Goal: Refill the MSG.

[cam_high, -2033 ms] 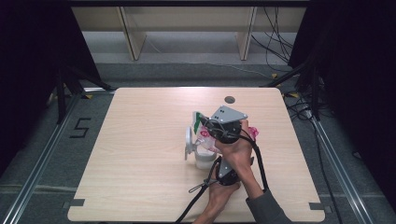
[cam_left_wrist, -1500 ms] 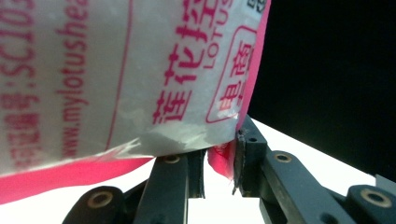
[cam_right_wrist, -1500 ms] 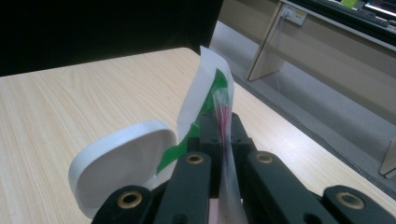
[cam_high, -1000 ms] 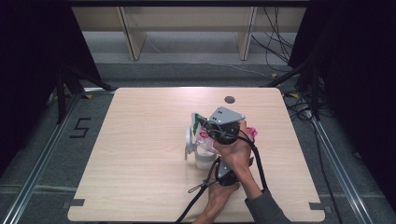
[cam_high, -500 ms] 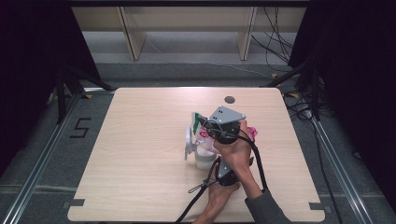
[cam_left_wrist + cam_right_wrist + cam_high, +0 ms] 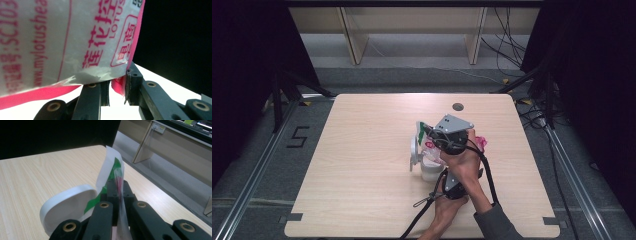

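Both grippers, left and right, pinch one plastic wrapper shut; pulling apart unevenly could tear it crookedly.

The high view looks forward and down from above the person's side onto the whole table, from far off. The left gripper view sits very close behind its own jaws, facing a pink-printed plastic wrapper against darkness. The right gripper view looks low along its jaws across the tabletop toward shelving. All 3 views share the wrapper near the table's middle.
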`<state>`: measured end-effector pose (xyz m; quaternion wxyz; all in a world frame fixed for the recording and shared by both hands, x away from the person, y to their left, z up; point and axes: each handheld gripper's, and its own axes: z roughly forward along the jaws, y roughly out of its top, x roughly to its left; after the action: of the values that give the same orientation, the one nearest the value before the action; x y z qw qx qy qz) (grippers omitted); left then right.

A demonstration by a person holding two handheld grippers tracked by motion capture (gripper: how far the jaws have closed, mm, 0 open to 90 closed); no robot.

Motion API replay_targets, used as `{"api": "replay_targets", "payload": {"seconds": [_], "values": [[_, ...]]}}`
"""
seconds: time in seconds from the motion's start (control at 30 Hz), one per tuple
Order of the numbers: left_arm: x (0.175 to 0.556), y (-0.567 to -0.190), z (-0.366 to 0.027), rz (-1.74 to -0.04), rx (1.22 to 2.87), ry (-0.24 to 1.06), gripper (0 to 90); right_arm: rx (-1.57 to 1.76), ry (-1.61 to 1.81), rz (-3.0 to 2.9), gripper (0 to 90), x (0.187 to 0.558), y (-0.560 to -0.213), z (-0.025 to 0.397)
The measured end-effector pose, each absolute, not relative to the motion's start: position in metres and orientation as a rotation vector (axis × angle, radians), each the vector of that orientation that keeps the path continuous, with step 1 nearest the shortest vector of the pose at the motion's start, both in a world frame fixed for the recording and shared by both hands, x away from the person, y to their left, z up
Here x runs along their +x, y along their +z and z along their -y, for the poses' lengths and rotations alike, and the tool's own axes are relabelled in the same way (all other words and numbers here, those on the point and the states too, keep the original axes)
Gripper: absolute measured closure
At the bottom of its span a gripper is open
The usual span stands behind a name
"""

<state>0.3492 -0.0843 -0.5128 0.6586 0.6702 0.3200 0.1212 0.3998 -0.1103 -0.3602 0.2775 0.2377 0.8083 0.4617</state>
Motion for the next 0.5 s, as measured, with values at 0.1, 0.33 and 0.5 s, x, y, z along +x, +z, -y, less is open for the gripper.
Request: {"api": "replay_targets", "payload": {"seconds": [0.1,0.33,0.5], "values": [[0.3487,-0.5112,0.0830,-0.719,1.521,0.282,76.5,0.617,1.250,-2.156,89.9,0.3986,-0.3571,0.1106],[0.3482,-0.5115,0.0833,-0.724,1.512,0.275,76.4,0.621,1.241,-2.161,89.9,0.3982,-0.3582,0.1090],[0.3474,-0.5111,0.0828,-0.722,1.519,0.269,76.4,0.632,1.235,-2.160,89.9,0.3989,-0.3588,0.1097]]}}
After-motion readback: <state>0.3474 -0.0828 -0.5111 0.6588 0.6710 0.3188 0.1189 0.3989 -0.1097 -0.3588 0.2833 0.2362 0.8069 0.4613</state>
